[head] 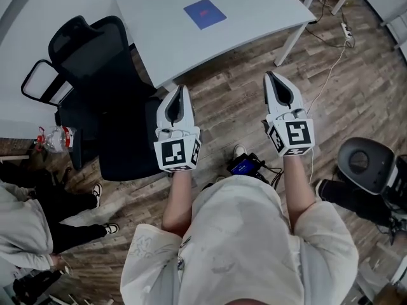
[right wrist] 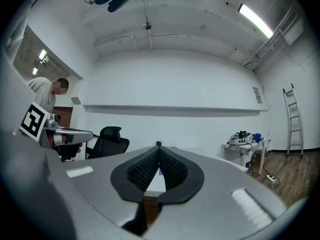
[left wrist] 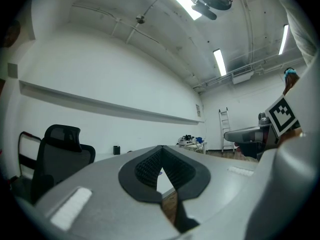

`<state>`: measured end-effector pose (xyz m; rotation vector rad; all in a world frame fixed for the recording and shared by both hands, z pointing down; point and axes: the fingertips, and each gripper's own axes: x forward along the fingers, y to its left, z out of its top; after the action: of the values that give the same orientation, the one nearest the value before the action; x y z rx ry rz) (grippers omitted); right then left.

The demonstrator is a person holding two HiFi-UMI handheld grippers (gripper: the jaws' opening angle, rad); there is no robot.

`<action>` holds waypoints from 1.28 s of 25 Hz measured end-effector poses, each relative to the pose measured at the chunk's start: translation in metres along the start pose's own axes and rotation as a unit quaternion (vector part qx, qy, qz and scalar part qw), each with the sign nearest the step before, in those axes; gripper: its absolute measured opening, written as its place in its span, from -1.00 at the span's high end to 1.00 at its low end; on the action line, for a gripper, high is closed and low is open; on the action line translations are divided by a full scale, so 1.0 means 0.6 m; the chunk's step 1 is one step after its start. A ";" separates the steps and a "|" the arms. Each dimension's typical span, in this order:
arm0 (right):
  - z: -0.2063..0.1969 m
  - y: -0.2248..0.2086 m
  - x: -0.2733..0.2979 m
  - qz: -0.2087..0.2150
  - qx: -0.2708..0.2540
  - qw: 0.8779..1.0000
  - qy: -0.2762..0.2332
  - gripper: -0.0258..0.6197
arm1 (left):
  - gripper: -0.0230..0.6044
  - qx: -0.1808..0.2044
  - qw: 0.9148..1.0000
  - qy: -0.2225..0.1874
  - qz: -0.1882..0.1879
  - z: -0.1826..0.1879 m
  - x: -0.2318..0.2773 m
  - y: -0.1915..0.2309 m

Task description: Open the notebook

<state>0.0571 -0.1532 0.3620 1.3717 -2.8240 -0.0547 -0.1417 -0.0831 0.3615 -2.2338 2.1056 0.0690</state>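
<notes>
Starting with your left claw (head: 183, 90) and right claw (head: 270, 75) both closed on nothing, bring them to the notebook (head: 205, 13), which lies on the table (head: 261, 8) well ahead and between them, then part one for the cover edge.

So the thin blue-purple notebook (head: 205, 13) is just lying flat on the white table (head: 254, 18), cover up and shut. In the head view it looks like a roughly square, flat slab. There's a slightly darker purple patch near the middle of the cover, and I can't make out any print on it. It's turned a bit, so its edges run at a slant to the table's edges, with one corner pointing down toward the near edge. It sits well in from the near edge and the right-hand edge, with bare white tabletop all round it.
</notes>
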 end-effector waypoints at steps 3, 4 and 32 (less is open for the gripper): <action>-0.005 0.004 0.005 0.003 0.009 1.000 -0.001 0.90 | 0.87 0.007 1.000 0.001 0.003 0.004 -0.002 0.006; -0.006 0.006 0.007 0.004 0.012 1.000 -0.001 0.90 | 0.87 0.010 1.000 0.002 0.004 0.005 -0.002 0.008; -0.034 0.024 0.031 0.036 -0.001 0.999 0.025 0.91 | 0.87 -0.009 0.999 0.014 0.032 -0.021 0.003 0.027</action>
<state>0.0345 -0.1596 0.3823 1.2503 -2.8285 -0.0219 -0.1581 -0.0869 0.3738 -2.1899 2.1989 0.0605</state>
